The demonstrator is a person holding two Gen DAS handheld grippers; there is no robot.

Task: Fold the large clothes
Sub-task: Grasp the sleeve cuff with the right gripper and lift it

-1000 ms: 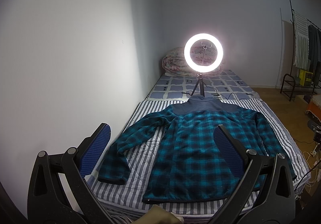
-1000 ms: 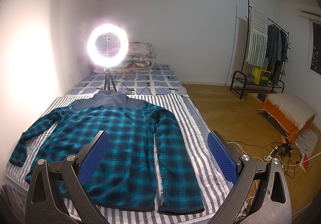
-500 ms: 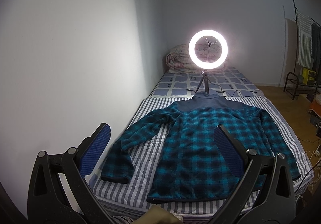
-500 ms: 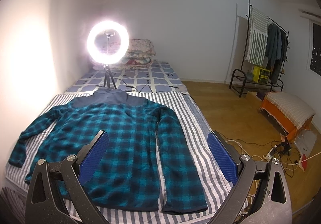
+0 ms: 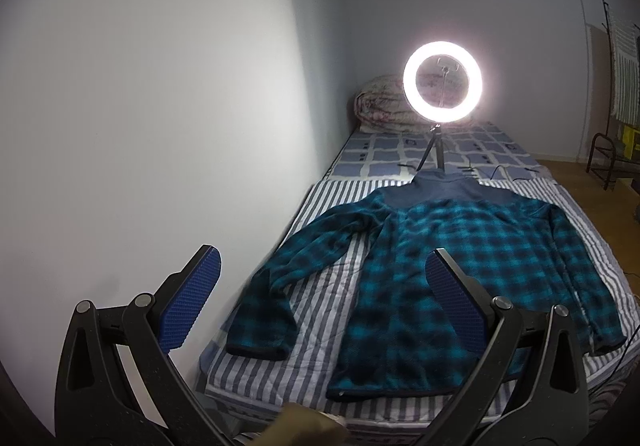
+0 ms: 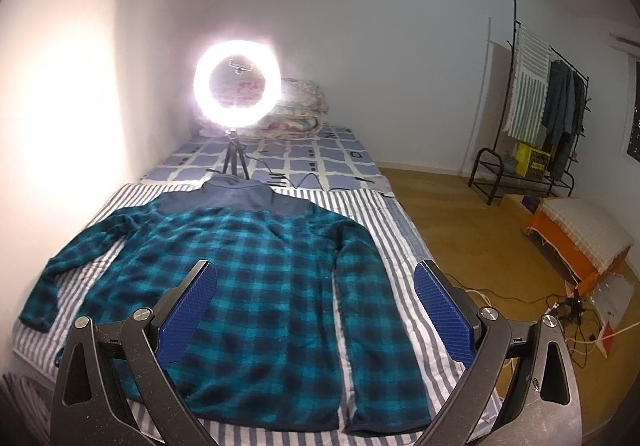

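Pre-fold stage: plaid fleece jacket (image 6: 256,270) lies spread flat on the striped bedcover (image 6: 404,246). Left gripper (image 5: 320,302) and right gripper (image 6: 316,310) hover wide open, empty. Next move likely requires descending to grasp a sleeve.

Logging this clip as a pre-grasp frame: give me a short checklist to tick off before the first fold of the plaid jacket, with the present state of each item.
1. Plaid fleece jacket lies flat on the striped bedsheet: ok.
2. Both sleeves spread out, not tucked under: ok.
3. Left claw open, holding nothing: ok.
4. Right claw open, holding nothing: ok.
5. Ring light tripod clear of the collar: cannot tell; it stands right behind it.
6. Claws touching fabric: not ok, both hover above the hem.
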